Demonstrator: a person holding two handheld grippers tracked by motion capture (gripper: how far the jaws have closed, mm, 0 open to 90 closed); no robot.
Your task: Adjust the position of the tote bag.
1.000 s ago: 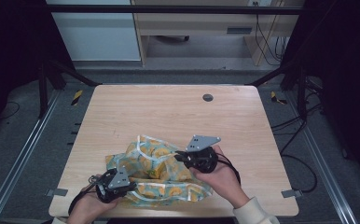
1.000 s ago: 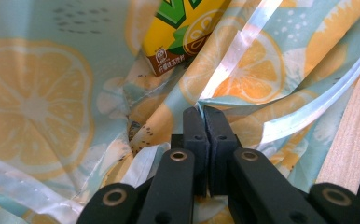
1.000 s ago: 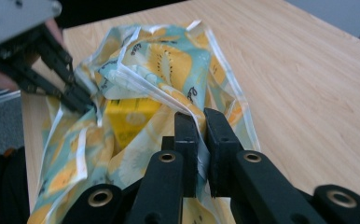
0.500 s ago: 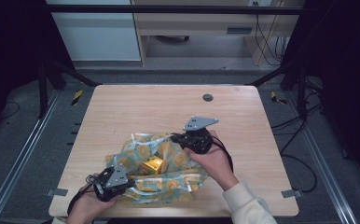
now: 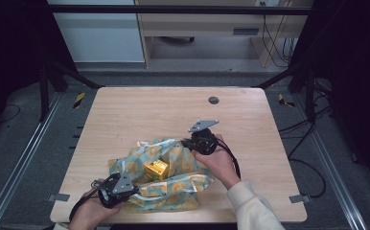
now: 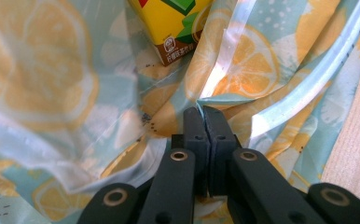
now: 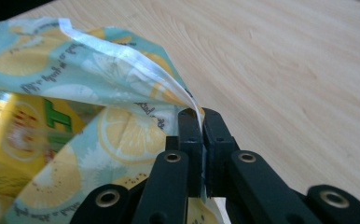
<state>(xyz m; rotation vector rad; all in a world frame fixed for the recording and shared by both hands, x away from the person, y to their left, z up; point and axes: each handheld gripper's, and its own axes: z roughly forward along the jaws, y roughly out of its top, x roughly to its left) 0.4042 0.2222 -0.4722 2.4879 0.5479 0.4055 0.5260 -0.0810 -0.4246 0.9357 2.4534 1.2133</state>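
Bag [image 6: 243, 70] edge pinched between both grippers' fingers [image 7: 215, 135].

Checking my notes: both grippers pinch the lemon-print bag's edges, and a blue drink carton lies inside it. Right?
Not quite: the drink carton is yellow, not blue, as the high view shows. Both the left gripper and right gripper do pinch the lemon-print bag.

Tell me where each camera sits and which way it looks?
High view: above the table, looking forward and down; both forearms and hands show.
Left gripper view: on the left tongs, looking along shut jaws pinching the lemon bag.
Right gripper view: on the right tongs, jaws pinching the bag's edge.
Shared: the bag and yellow carton.
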